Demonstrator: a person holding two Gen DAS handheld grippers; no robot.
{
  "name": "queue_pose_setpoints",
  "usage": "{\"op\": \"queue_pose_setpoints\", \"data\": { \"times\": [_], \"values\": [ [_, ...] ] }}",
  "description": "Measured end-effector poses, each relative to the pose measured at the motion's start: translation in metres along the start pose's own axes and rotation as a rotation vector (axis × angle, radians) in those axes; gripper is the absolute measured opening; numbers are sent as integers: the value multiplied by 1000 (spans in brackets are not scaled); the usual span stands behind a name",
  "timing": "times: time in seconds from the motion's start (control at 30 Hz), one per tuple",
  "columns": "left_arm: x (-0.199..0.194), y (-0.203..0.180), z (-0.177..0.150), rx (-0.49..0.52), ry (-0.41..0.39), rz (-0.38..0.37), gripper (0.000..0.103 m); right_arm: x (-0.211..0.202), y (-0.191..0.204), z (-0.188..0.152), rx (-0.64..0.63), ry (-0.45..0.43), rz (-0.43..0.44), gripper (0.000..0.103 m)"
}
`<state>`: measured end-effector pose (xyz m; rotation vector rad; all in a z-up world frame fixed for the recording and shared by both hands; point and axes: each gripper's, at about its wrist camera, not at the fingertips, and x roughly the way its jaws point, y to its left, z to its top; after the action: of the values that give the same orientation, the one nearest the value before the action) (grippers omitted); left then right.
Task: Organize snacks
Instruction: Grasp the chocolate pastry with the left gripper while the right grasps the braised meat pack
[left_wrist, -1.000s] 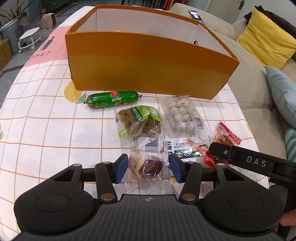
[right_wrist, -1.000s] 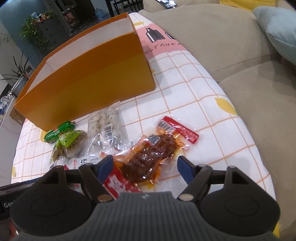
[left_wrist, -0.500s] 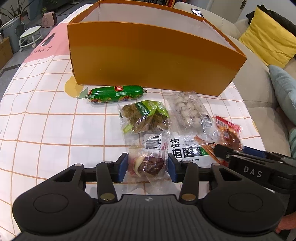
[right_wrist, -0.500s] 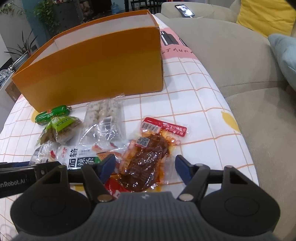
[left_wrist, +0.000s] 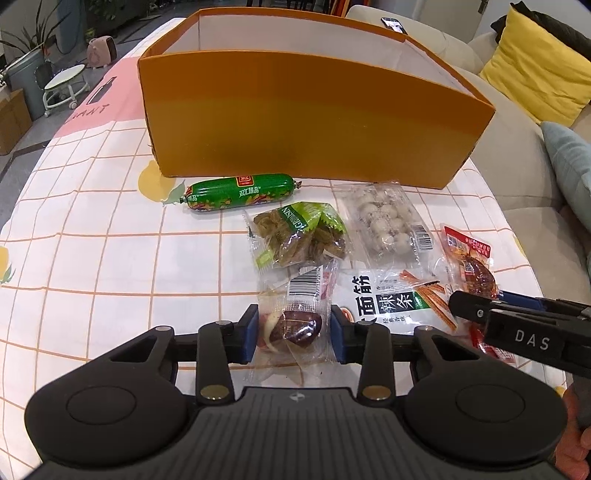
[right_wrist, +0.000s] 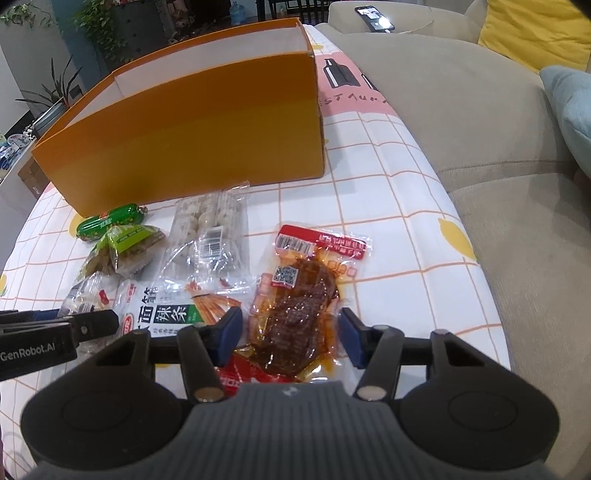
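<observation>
A tall orange box (left_wrist: 303, 114) with a white inside stands at the back of the table; it also shows in the right wrist view (right_wrist: 192, 133). Snack packs lie in front of it. My left gripper (left_wrist: 293, 338) has its blue pads against both sides of a small clear pack with a dark red date (left_wrist: 295, 325). My right gripper (right_wrist: 291, 334) is open, its pads either side of a clear pack of brown spiced meat (right_wrist: 295, 306).
A green sausage (left_wrist: 238, 192), a green pack of dried fruit (left_wrist: 299, 236), a clear pack of white balls (left_wrist: 384, 225) and a white spicy-strip pack (left_wrist: 388, 299) lie between the grippers and the box. A beige sofa (right_wrist: 480, 129) borders the table's right edge.
My left gripper's pads have closed in on the date pack. My right gripper has narrowed around the meat pack and the view has swung toward the box.
</observation>
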<state>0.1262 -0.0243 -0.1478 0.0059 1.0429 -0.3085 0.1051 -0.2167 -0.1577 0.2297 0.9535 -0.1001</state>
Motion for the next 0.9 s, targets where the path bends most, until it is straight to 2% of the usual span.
{"op": "queue_pose_setpoints", "data": {
  "times": [0.3, 0.47, 0.9],
  "values": [
    [-19, 6, 1, -39, -46, -25, 42, -10, -15, -1, 96, -6, 26, 53],
    [-33, 7, 3, -61, -71, -34, 42, -29, -12, 2, 89, -54, 42, 53],
    [-74, 8, 16, -64, -193, -63, 42, -73, 8, 15, 40, -174, 105, 53]
  ]
}}
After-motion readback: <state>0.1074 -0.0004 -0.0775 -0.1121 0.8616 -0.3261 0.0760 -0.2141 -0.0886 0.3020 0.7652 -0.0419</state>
